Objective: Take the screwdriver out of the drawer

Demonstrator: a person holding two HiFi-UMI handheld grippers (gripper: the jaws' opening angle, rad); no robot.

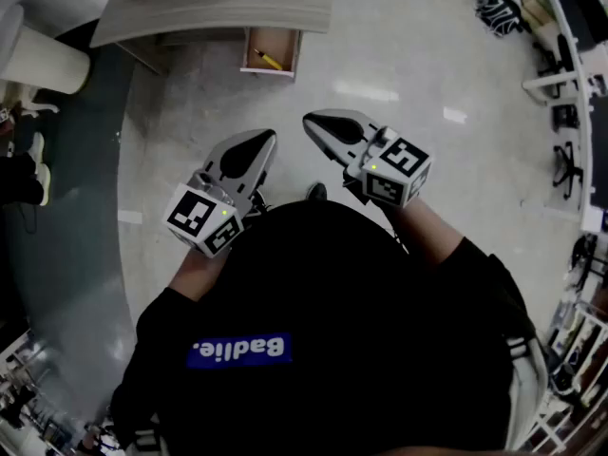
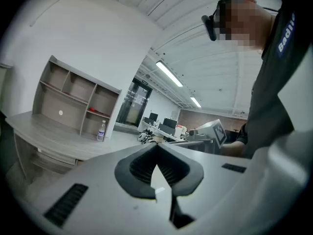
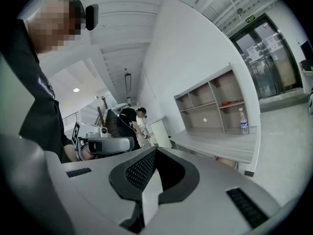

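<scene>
Standing back from bench, person holds left claw and right claw near torso, both closed tight on nothing. Yellow screwdriver lies in open drawer at bench edge, well apart from both.

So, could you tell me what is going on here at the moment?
A person stands back from a desk, holding a two-jaw gripper in each hand close to the chest. The left gripper and the right gripper both have their jaws together and hold nothing. Ahead, the drawer under the desk is open, and a yellow-handled screwdriver lies inside it, untouched. Neither gripper is near it.
</scene>
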